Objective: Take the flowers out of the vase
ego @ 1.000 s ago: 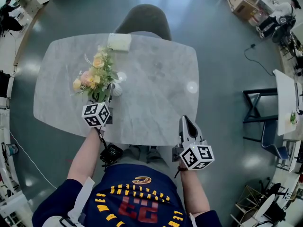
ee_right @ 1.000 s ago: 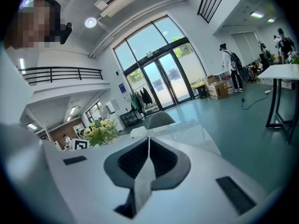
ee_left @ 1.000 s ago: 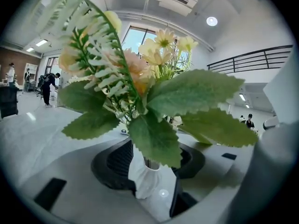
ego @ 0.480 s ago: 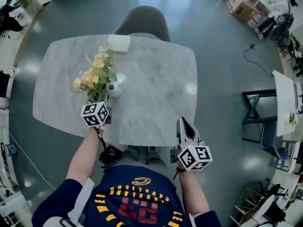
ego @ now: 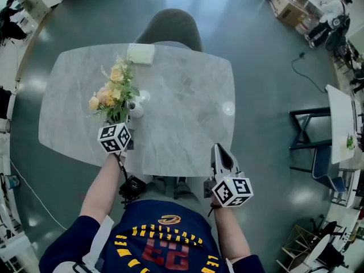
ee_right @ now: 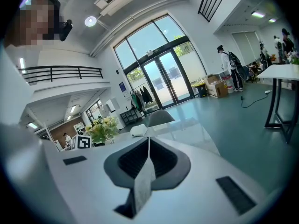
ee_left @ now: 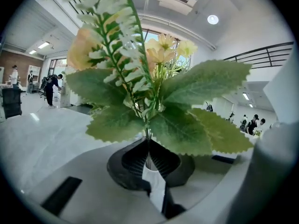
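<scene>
Moved: jaws of the left tool (ee_left: pixel 147 148), wide apart earlier, are being closed on the flower stems (ee_left: pixel 147 133).
Right tool (ee_right: pixel 148 143): seen shut and empty, by bench (ego: pixel 182 112) edge.

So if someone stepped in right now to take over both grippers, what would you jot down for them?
Left gripper: jaws closing on the stem of the flowers, just below the leaves.
Right gripper: shut, empty, at the table's near edge.
Things: the flowers stand in the small white vase, on the left part of the marble table.
Done: the stem is caught.
Left: lift the flowers up and out of the vase; they are not out yet.
</scene>
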A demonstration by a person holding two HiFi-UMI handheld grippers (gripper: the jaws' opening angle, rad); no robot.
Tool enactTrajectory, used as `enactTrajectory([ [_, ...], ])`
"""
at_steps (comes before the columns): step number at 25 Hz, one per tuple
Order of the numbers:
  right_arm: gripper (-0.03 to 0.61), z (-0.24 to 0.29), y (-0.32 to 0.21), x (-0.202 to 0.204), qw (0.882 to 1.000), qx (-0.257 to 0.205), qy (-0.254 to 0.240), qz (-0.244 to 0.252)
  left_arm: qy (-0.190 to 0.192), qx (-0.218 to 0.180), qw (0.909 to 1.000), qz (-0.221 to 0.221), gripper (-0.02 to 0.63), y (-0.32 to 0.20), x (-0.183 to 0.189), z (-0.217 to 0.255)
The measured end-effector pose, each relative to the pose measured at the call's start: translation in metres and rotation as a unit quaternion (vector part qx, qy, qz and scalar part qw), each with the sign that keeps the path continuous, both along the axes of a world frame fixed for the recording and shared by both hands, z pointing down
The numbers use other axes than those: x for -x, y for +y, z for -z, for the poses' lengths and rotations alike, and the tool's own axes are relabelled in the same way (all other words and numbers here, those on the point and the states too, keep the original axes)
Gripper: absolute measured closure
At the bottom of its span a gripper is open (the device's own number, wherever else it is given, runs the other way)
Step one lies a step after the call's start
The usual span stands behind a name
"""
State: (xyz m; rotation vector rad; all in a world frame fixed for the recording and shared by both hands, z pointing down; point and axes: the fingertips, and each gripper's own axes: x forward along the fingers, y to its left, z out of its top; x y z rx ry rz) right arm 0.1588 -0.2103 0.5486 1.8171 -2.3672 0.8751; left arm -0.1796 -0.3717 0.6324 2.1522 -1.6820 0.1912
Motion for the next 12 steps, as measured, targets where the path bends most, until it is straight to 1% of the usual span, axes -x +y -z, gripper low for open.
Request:
enactTrajectory([
  [5,0.563,0.000,0.002,-0.001,1.000,-0.001,-0.002,0.000,0.020,-0.011,0.9998,0.001,0.598,0.001,0.000,0.006],
  [12,0.563,-0.003,0.006,-0.004,1.000,-0.003,-0.005,0.003,0.022,-0.023,0.9995,0.001,0.598,0.004,-0.004,0.015],
])
